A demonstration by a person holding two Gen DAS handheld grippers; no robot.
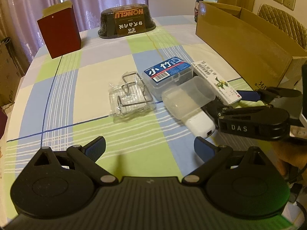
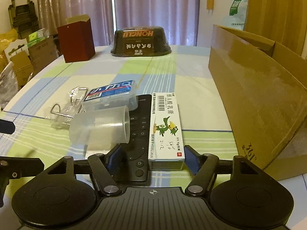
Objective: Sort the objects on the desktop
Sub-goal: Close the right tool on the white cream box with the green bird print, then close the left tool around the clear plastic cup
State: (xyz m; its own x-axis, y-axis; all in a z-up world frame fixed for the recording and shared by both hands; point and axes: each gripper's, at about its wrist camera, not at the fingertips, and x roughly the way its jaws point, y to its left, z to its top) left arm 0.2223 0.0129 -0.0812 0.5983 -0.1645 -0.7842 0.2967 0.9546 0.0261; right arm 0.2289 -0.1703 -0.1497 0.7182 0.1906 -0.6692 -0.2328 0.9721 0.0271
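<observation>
Checked cloth in green, blue and cream covers the table (image 2: 191,88), behind which pale curtains (image 2: 153,9) are hung. At the far edge a dark red box (image 2: 76,42) and a black wrapped package (image 2: 141,42) marked HONGLU are seen, and a large open cardboard box (image 2: 259,95) is stood along the right side. Near the middle, the objects are gathered in a cluster: a wire rack in clear wrap (image 1: 130,95), a clear plastic case with a blue label (image 1: 167,74) just beside it, a translucent cup (image 2: 101,128) laid on its side, a black remote (image 2: 141,134), and a white medicine carton (image 2: 166,128) lying along the remote's right edge. The right gripper (image 2: 151,158) is held low at the near ends of the remote and carton, its blue pads spread to either side of both, nothing being clamped. The left gripper (image 1: 149,149) is held above bare cloth, its fingers wide apart and empty. A white device (image 1: 200,124) is seen by the cup in the left wrist view.
</observation>
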